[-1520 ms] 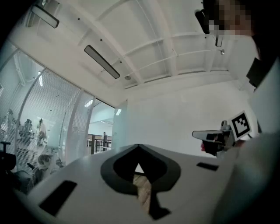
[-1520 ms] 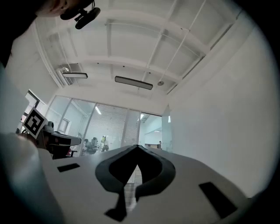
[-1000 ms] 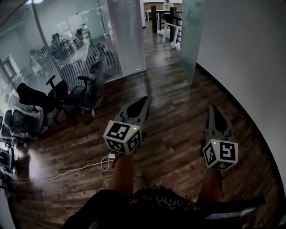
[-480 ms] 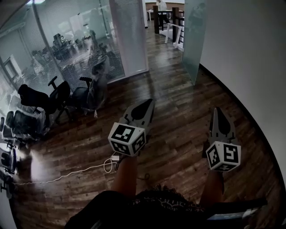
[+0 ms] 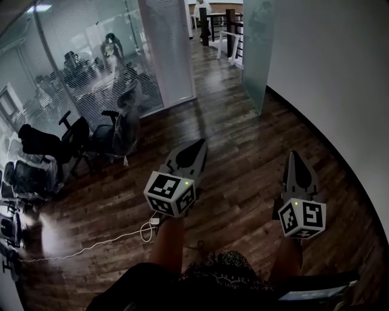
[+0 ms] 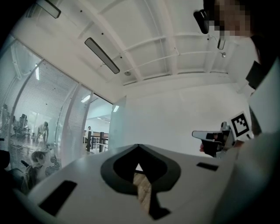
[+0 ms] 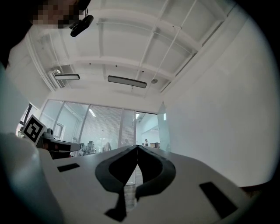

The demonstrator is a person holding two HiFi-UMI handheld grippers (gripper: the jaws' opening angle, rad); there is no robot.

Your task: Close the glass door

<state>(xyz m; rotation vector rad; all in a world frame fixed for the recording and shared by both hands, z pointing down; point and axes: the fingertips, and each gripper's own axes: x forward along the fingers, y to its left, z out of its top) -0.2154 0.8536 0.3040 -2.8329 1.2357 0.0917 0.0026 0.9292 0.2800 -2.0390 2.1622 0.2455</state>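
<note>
The left gripper [image 5: 198, 146] is held out level with its jaws closed tip to tip and nothing between them. The right gripper [image 5: 296, 158] beside it is likewise pressed together and empty. Both point toward the glass door [image 5: 255, 54], a frosted panel standing open ahead of the right gripper and well apart from both, its near edge close to the white wall [image 5: 328, 73]. Only bare wooden floor [image 5: 243, 152] lies between the grippers and the door.

Left of the door, across the open passage, stands a fixed glass panel with blinds [image 5: 172, 48]. Further left is a long glass partition [image 5: 79, 67] with people visible behind it. Office chairs [image 5: 112, 130] cluster in front of that partition, well off to the door's left. A white cable [image 5: 91, 243] trails over the floor, further from the door than the left gripper is, its coiled end beside the person's left forearm [image 5: 167, 243]. Past the door a railing [image 5: 228, 30] shows, and a person [image 5: 200, 9] stands farther along the passage.
</note>
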